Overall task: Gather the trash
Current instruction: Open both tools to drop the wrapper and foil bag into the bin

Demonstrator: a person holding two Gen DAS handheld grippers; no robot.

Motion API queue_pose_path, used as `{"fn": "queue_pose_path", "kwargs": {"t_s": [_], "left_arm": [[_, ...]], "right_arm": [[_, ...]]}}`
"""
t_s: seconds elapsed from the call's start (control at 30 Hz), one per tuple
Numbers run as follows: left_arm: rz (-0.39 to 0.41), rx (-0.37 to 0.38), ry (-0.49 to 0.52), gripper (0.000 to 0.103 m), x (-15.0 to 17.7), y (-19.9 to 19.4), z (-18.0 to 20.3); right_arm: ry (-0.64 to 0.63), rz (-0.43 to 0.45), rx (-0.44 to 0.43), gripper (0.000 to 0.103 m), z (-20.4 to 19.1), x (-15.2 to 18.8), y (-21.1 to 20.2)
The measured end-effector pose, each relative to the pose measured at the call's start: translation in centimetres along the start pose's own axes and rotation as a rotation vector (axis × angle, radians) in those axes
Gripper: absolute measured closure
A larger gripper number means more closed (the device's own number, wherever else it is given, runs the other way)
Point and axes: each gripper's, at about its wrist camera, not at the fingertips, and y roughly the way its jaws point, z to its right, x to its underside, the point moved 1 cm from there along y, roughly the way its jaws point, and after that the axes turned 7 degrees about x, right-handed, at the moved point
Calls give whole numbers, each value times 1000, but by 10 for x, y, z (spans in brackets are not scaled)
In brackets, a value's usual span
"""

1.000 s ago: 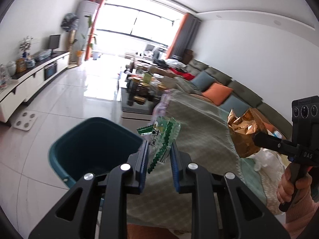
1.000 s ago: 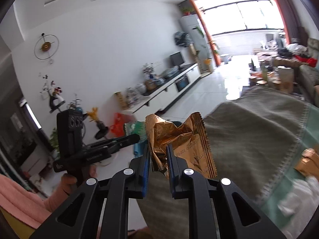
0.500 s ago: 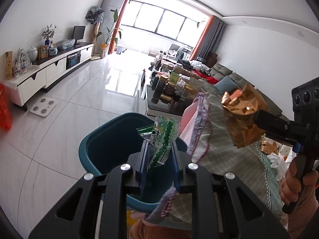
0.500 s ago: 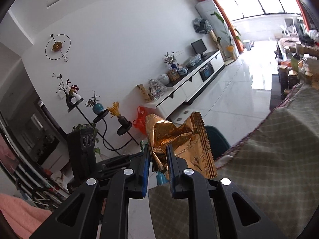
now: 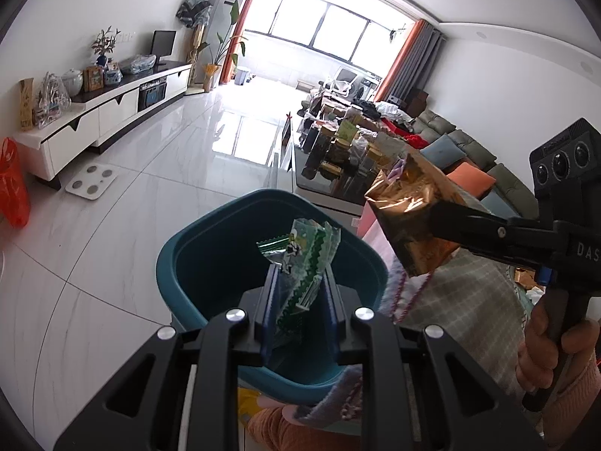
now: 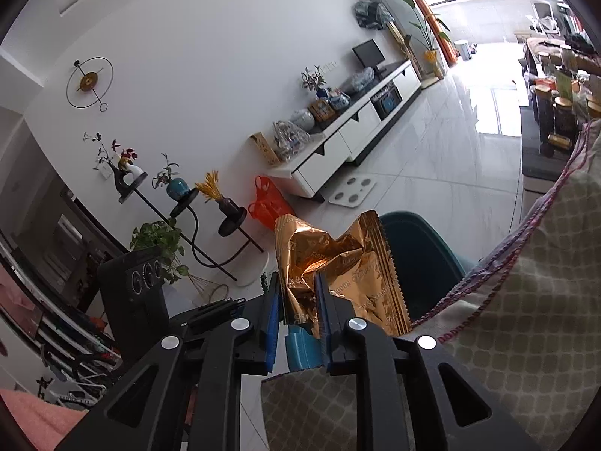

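Note:
My left gripper point(image 5: 298, 282) is shut on a green and white snack wrapper point(image 5: 304, 263), which it holds over the mouth of a teal trash bin point(image 5: 188, 259) on the floor. To its right, my right gripper point(image 5: 432, 214) is shut on a crumpled gold foil wrapper point(image 5: 409, 206) just right of the bin's rim. In the right wrist view the gold wrapper point(image 6: 338, 259) sits between the blue pads of that gripper point(image 6: 298, 289), with the teal bin point(image 6: 424, 259) behind it and the left gripper's camera body point(image 6: 135, 293) at the left.
A checked cloth with a fringed edge point(image 5: 450, 300) covers the table beside the bin. Behind the bin stands a low table crowded with jars and boxes point(image 5: 338, 150); a sofa with cushions point(image 5: 469, 165) lies right. A white TV cabinet point(image 5: 105, 112), a scale point(image 5: 92, 182) and an orange bag point(image 5: 13, 184) stand left.
Both grippers have moved left off the cloth-covered table toward the bin. The green wrapper now hangs over the bin's opening, and the gold wrapper has come close to its right rim.

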Motion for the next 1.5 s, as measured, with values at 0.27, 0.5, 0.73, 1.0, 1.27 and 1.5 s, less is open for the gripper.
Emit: {"fn": "queue_pose_path", "kwargs": {"t_s": [0.27, 0.5, 0.73, 1.0, 1.27, 1.5], "left_arm": [[-33, -19, -10, 79, 0, 14, -4], [-51, -32, -26, 72, -1, 22, -7], [-72, -41, -54, 63, 1, 32, -22], [-30, -33, -30, 54, 0, 19, -13], [42, 45, 91, 44, 1, -4, 37], [31, 185, 219, 44, 12, -2, 106]], "right_arm": [[14, -51, 29, 81, 0, -4, 23], [25, -86, 42, 77, 0, -3, 34], [52, -82, 63, 72, 6, 1, 29], [46, -45, 89, 64, 8, 7, 10], [-31, 79, 147, 49, -5, 21, -48], [-49, 202, 238, 45, -2, 43, -117]]}}
